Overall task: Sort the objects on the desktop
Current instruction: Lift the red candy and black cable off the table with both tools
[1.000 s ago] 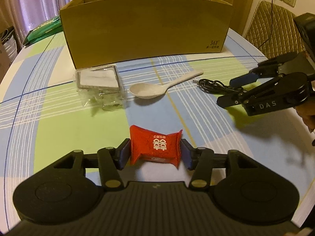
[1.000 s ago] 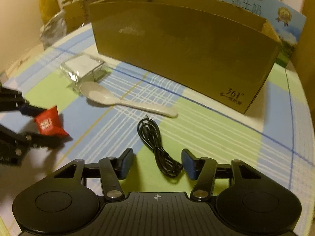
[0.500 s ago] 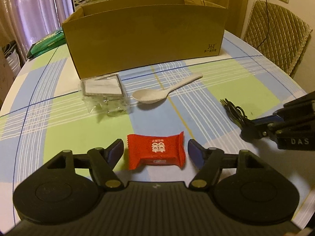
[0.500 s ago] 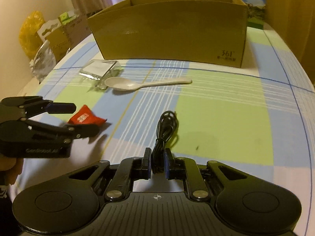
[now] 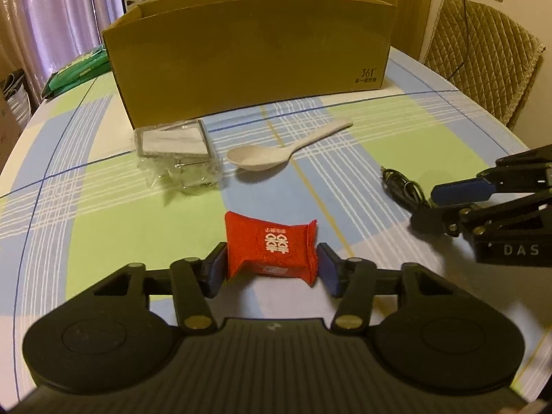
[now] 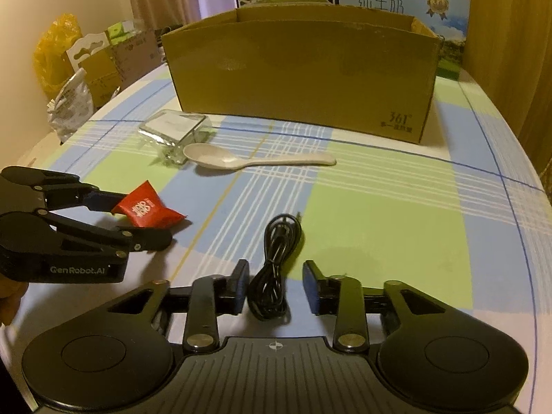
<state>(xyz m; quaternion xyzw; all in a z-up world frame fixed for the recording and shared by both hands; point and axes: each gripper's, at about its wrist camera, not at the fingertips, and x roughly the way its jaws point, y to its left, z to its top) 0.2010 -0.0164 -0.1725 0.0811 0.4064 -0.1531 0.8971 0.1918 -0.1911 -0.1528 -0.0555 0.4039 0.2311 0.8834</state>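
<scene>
Squeeze the red candy packet (image 5: 270,246) in the middle, lift it straight up, then carry it to the brown box (image 5: 252,51) at the top of the frame. The left gripper (image 5: 270,269) pinches the packet low in the frame. The right gripper (image 6: 274,286) is spread wide around the black cable (image 6: 276,258) on the surface (image 6: 379,224), not touching it.

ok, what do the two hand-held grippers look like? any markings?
Both are matte black with linkage fingers, brass-coloured pivot pins, blue pads, a ribbed top and two round discs at the base. The left hand-held gripper reads "GenRobot.AI" in white; the right hand-held gripper reads "DAS". No cables or sleeves visible.
</scene>
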